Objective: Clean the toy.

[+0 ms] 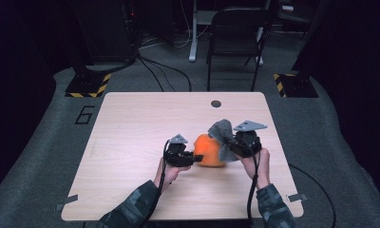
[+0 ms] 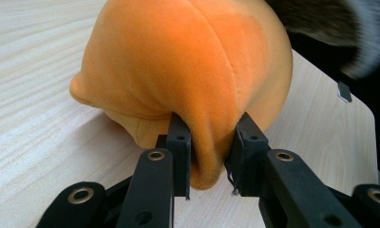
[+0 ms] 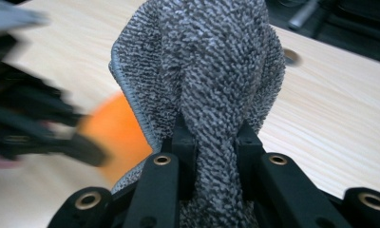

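wooden table (image 1: 131,142), folding chair (image 1: 235,38) behind

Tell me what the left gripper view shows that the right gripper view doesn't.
Left gripper view alone: the left gripper pinching a fold of the orange plush toy, seams sharp, its jaws pressing the fabric. Right gripper view alone: the right gripper clamped on a bunched grey microfibre cloth, and the table's round cable hole. Both share the light wooden table, the orange toy and some grey cloth.

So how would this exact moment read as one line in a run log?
left gripper: jaws pinch orange plush fold | right gripper: jaws shut on grey cloth, lifted | plush rests on table
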The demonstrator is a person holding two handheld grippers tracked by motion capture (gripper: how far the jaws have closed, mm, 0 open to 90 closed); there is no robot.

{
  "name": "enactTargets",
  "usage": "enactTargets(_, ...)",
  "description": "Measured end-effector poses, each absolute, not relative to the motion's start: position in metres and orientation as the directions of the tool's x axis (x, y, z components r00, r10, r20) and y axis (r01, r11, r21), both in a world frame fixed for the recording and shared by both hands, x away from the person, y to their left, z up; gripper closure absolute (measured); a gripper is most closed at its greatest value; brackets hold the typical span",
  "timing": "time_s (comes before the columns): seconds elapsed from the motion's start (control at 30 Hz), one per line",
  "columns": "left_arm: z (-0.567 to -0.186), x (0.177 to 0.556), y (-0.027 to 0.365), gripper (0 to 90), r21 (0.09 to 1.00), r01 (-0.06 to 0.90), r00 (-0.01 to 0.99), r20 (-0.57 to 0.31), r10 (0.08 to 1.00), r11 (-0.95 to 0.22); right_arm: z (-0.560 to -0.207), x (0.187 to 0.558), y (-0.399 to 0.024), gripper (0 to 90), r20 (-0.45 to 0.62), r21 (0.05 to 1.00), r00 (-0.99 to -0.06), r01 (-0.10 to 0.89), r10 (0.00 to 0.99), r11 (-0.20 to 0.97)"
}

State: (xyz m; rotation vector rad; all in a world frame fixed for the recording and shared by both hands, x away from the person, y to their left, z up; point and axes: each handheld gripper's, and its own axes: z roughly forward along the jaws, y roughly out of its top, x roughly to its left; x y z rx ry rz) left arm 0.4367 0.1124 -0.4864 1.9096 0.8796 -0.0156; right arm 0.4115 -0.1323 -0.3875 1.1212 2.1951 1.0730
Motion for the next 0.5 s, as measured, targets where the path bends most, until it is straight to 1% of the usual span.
enactTargets(0.07, -0.487, 0.437, 0.112, 72.7, 0.778, 0.584, 0.732, -0.379, 0.567, -0.234, -0.391, 0.404, -0.105, 76.2, -0.067, 0.787, -0.617, 0.450, 0.784, 0.421)
enactTargets(0.1, -0.486, 0.436, 0.112, 72.7, 0.780, 0.577, 0.736, -0.369, 0.567, -0.243, -0.395, 0.404, -0.098, 76.1, -0.073, 0.778, -0.629, 0.449, 0.774, 0.438)
enactTargets(0.17, -0.486, 0.435, 0.111, 72.9, 0.779, 0.576, 0.740, -0.369, 0.562, -0.247, -0.407, 0.405, -0.087, 76.2, -0.077, 0.758, -0.635, 0.463, 0.769, 0.459)
enactTargets(0.23, -0.487, 0.435, 0.110, 73.3, 0.776, 0.579, 0.737, -0.369, 0.566, -0.249, -0.416, 0.406, -0.082, 76.4, -0.125, 0.737, -0.634, 0.455, 0.763, 0.499)
enactTargets(0.37, -0.489, 0.435, 0.110, 73.6, 0.781, 0.575, 0.741, -0.371, 0.560, -0.243, -0.420, 0.409, -0.089, 77.0, -0.168, 0.716, -0.615, 0.461, 0.771, 0.524)
enactTargets(0.4, -0.490, 0.436, 0.110, 73.6, 0.782, 0.571, 0.746, -0.367, 0.556, -0.249, -0.420, 0.410, -0.093, 77.1, -0.147, 0.719, -0.602, 0.480, 0.785, 0.503)
enactTargets(0.5, -0.490, 0.436, 0.110, 73.5, 0.781, 0.573, 0.745, -0.370, 0.555, -0.248, -0.422, 0.415, -0.105, 77.1, -0.153, 0.719, -0.584, 0.487, 0.797, 0.496)
